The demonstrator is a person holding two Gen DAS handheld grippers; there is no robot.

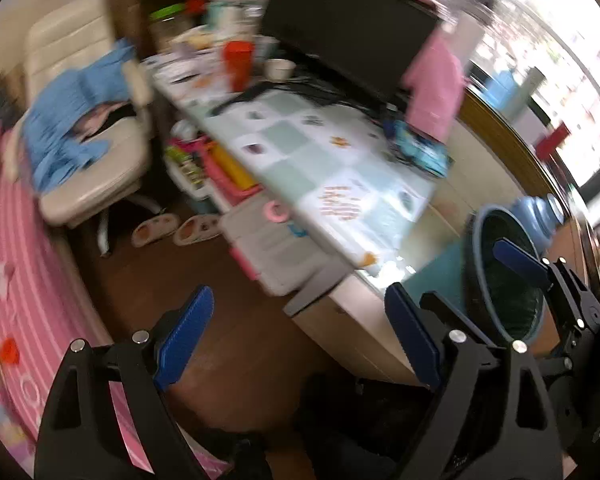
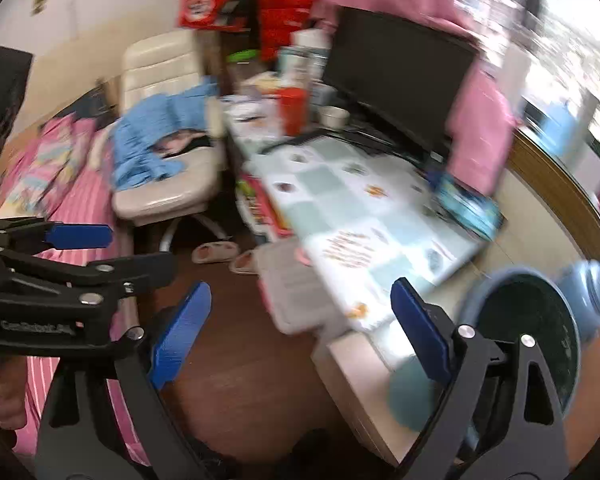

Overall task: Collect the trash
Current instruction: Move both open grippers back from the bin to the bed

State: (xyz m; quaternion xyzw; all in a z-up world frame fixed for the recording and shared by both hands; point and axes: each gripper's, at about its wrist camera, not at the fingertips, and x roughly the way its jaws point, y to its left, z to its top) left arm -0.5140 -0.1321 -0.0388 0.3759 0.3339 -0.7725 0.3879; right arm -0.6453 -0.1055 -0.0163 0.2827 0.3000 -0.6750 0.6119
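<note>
Both views were motion-blurred, but the left gripper [image 1: 300, 336] and right gripper [image 2: 300, 330] each gaped wide with nothing between the blue pads. The round blue trash bin with a dark liner [image 1: 504, 280] sat at four o'clock, by the desk with the pale checked cover [image 1: 320, 168]. Only the right wrist view caught a bare hand [image 2: 6, 400] at eight o'clock; no loose trash could be made out.

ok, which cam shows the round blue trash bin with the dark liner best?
Right wrist: the round blue trash bin with the dark liner shows its open mouth almost whole, partly behind a finger. Left wrist shows the bin narrower, at the frame's edge.
</note>
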